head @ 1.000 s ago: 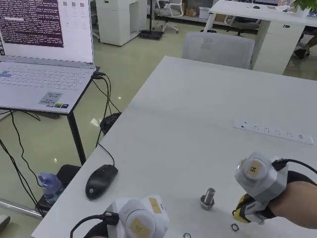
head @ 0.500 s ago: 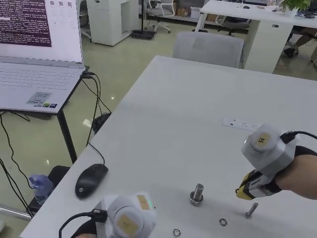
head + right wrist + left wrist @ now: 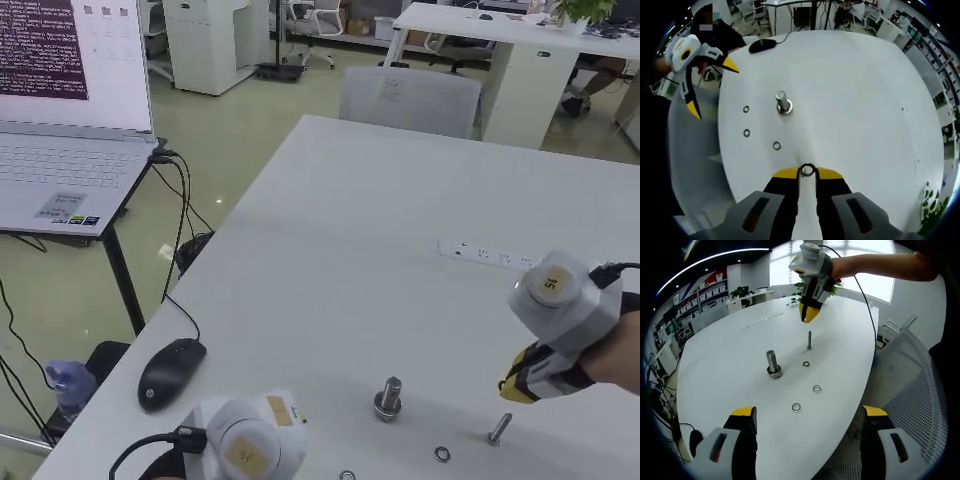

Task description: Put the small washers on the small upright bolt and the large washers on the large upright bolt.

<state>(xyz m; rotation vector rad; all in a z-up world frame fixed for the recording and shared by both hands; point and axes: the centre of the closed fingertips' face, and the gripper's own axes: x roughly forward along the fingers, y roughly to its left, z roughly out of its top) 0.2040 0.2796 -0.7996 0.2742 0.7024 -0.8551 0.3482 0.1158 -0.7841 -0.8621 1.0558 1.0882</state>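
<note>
Two bolts stood upright on the white tabletop [image 3: 400,230], heads down, threaded shanks pointing straight up and long axes vertical. The large bolt [image 3: 388,397] was on the left and the thin small bolt [image 3: 499,430] to its right, well apart from it.

Four washers could be counted. Three lay flat on the tabletop, nearer the person than the bolts: one washer [image 3: 806,364] between the two bolts, a second washer [image 3: 817,388] nearer, and a third washer [image 3: 797,407] nearest of all. Their sizes were too small to tell apart. The fourth washer [image 3: 807,170] was clamped between the fingers of the right gripper [image 3: 807,172], which were pressed together on it and held it flat-on to the camera.

In the left gripper view the right gripper hung above and just beyond the small bolt, tips pointing down and clear of the tabletop. The left gripper [image 3: 807,412] was at the near edge with its fingers wide apart and nothing between them.

One black mouse [image 3: 170,372] lay on the tabletop at the near left, one power strip [image 3: 490,257] farther to the right, and one open laptop [image 3: 60,170] sat on a stand to the left.
</note>
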